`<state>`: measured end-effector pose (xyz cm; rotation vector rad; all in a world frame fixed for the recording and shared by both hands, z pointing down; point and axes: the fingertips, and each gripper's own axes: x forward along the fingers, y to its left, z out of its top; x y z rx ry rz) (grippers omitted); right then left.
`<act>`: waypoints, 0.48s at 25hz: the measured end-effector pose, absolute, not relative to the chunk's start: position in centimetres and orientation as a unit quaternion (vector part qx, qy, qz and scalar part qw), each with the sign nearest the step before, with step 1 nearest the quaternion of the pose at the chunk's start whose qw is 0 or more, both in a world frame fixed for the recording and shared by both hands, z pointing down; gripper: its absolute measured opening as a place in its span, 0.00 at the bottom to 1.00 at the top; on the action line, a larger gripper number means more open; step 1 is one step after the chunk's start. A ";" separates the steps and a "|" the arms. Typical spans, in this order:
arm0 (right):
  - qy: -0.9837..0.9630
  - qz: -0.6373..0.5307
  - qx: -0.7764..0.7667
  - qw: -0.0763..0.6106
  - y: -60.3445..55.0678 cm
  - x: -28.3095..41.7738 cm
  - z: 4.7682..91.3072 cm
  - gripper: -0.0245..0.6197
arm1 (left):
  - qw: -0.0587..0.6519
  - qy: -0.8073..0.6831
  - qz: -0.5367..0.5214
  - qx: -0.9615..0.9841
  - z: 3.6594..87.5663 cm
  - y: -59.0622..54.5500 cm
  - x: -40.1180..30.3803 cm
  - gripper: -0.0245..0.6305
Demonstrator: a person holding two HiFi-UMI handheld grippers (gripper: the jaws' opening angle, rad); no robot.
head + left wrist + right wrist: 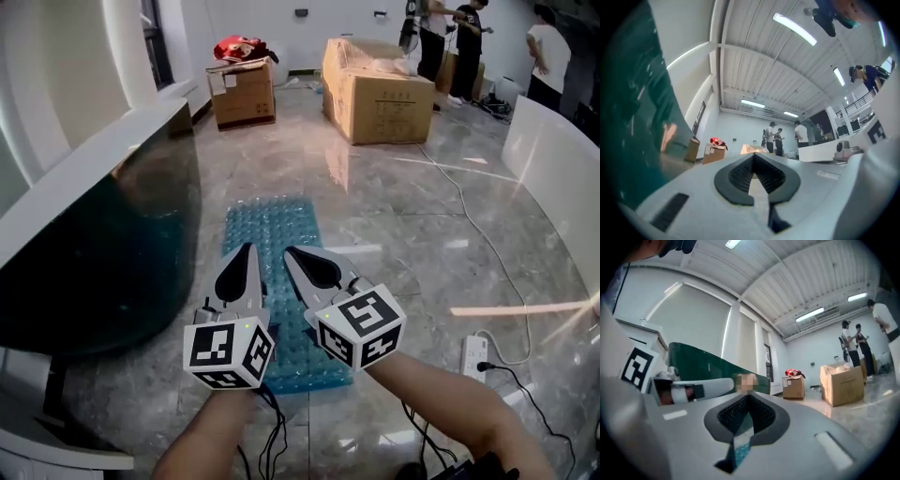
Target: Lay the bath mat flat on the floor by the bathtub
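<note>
The blue bubbled bath mat [274, 230] lies flat on the grey marble floor, right beside the dark green bathtub [112, 244] with its white rim at the left. Both grippers hover above the mat's near half, pointing away from me, side by side. My left gripper [247, 248] is shut with nothing in it, and my right gripper [289, 251] is shut and empty too. In the left gripper view the jaws [753, 157] meet, with the tub wall [642, 93] at the left. In the right gripper view the shut jaws [747, 397] show a sliver of mat [739, 450] beneath them.
A large cardboard box [380, 89] and a smaller one [242, 92] with a red thing on top stand at the far end. A white cable [469, 211] runs over the floor to a power strip [473, 354] at the right. People [450, 37] stand far back. A white curved wall [553, 159] is at the right.
</note>
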<state>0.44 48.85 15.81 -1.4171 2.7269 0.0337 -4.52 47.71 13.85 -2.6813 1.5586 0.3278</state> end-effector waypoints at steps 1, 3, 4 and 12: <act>0.894 0.033 -0.446 0.019 49.9 0.4 14.3 0.05 | 0.027 0.504 0.117 -0.855 12.2 47.9 -4.1 0.04; 0.897 0.086 -0.434 0.004 52.7 0.9 11.5 0.05 | 0.065 0.505 0.128 -0.851 9.7 49.2 -2.8 0.04; 0.891 0.102 -0.443 0.017 54.1 1.7 10.2 0.05 | 0.089 0.501 0.127 -0.851 8.9 50.2 -1.9 0.04; 0.870 0.083 -0.484 0.040 56.0 5.5 11.7 0.05 | 0.122 0.480 0.113 -0.861 9.8 54.2 2.3 0.05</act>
